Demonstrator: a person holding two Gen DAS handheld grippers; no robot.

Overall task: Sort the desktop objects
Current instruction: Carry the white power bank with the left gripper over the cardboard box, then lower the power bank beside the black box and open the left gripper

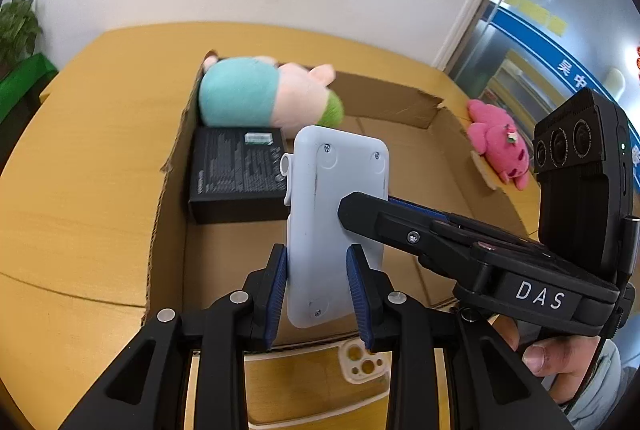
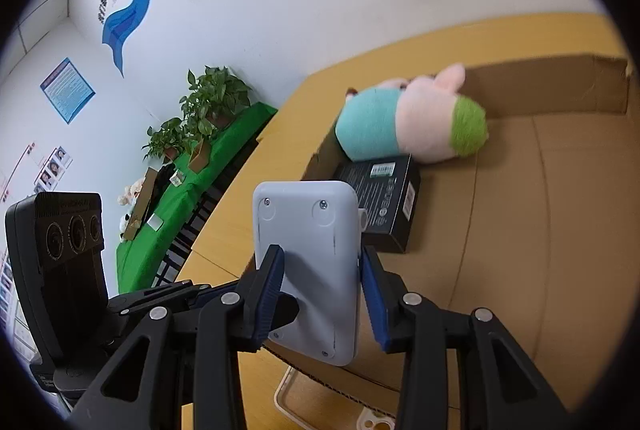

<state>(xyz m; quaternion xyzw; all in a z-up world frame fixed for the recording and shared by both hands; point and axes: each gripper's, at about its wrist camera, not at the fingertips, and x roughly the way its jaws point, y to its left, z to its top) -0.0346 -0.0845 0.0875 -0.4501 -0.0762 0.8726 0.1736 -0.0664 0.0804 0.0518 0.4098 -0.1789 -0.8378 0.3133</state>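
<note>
Jaws of both grippers are set narrow on one pale grey device, which they carry together. The left gripper clamps its long sides with its blue pads, near the lower end. The right gripper pinches the same long sides in its own view; from the left wrist it reaches in from 3 o'clock, one fingertip lying across the device's screwed back.

Long axis of the device runs from 6 to 12 o'clock in both views, straight ahead of each gripper. It hangs over the near part of an open cardboard box and touches nothing below. Neither hand looks clearly nearer; both hold it.

Inside the box, at about 11 o'clock from the device, a black carton lies flat, and a teal, pink and green plush leans behind it. Bare box floor at 1 o'clock looks like the likely spot to set it down.

Outside, a pink plush rests on the right flap, and a cream phone case lies on the yellow wooden counter at 6 o'clock. White walls, potted plants and a green-covered table stand beyond.
</note>
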